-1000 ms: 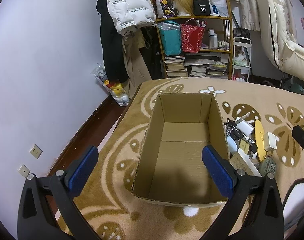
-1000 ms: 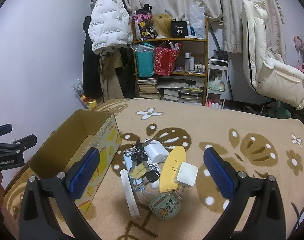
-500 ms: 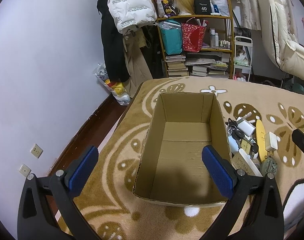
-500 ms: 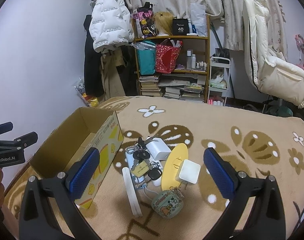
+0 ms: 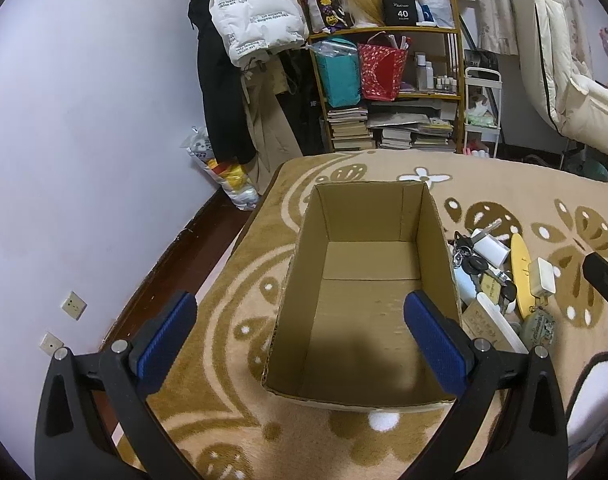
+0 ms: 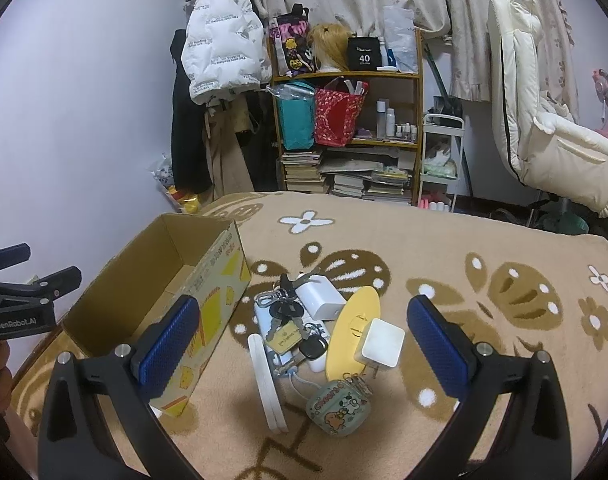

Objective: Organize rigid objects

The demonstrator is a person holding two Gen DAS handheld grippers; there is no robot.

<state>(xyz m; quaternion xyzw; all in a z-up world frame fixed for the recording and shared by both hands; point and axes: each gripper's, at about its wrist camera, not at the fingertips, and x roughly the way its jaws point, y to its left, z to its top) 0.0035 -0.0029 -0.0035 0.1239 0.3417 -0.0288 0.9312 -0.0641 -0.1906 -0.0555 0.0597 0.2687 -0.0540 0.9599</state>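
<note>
Right gripper (image 6: 300, 344) spread, edged nearer the clutter, charger (image 6: 382, 343) between pads; left gripper (image 5: 302, 342) spread over empty box (image 5: 368, 300); packing unstarted.

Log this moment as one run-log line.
left gripper: open, over empty cardboard box | right gripper: open, above pile, nothing held | white charger on yellow oval

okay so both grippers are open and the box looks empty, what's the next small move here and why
Probably lower the right gripper onto the white square charger, which lies on top of the yellow oval piece between its open fingers. The cardboard box is empty and nothing is held yet; the left gripper hovers open above the box.
</note>
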